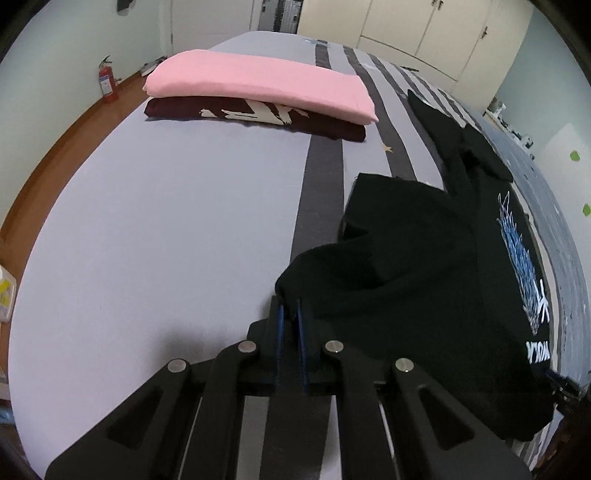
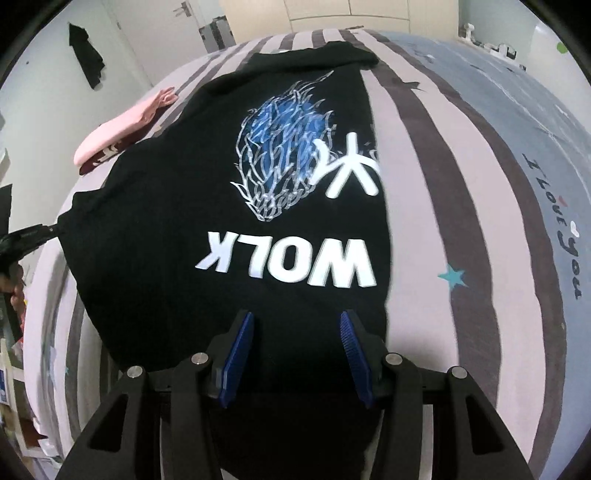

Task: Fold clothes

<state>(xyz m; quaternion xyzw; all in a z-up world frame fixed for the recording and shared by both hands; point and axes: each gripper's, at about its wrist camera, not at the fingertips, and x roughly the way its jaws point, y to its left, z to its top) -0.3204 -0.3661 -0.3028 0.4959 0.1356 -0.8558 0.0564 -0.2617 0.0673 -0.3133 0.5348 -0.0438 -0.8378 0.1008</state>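
A black T-shirt (image 2: 207,192) with a blue-and-white print and the word WOLK lies on the striped bed (image 2: 461,206). In the left wrist view the shirt (image 1: 424,266) fills the right side. My left gripper (image 1: 290,312) is shut on a fold of the shirt's edge and holds it slightly raised over the body. It also shows in the right wrist view (image 2: 48,230) at the far left, pinching that corner. My right gripper (image 2: 297,325) is open, its blue pads either side of the shirt's hem just below the lettering.
A folded pink garment (image 1: 258,85) lies on a folded dark maroon one (image 1: 258,118) at the far left of the bed. A red fire extinguisher (image 1: 107,83) stands on the wooden floor. Wardrobes (image 1: 424,33) line the far wall.
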